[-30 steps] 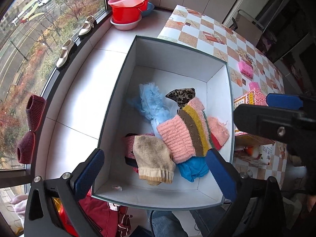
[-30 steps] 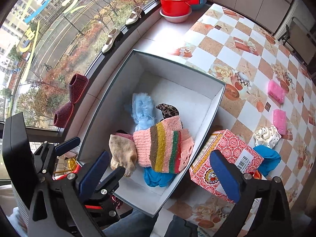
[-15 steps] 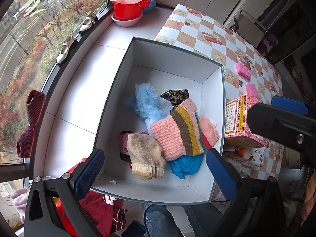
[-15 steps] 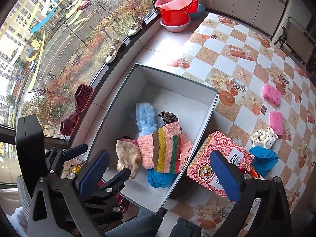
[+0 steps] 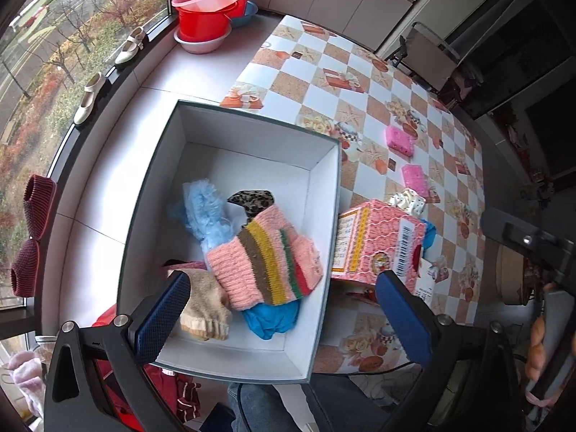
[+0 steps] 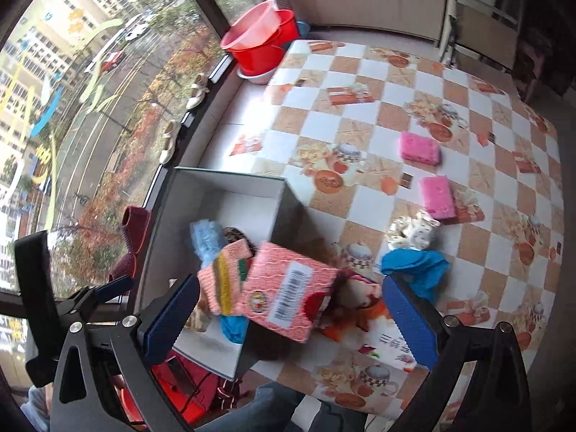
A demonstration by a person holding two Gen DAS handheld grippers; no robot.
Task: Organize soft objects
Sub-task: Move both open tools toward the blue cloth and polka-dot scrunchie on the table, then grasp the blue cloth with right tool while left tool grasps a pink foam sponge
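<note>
- Near-left on the tabletop: white box holding knitted pieces.
- Right of it: blue cloth, pink sponges loose.
- My left claw, right claw: spread, empty.
- Step, I judge: reach for the blue cloth next.

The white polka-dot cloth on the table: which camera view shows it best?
The right wrist view. There the white polka-dot cloth lies in full sight on the checked table, beside the blue cloth. The left wrist view shows only its top behind the pink box.
</note>
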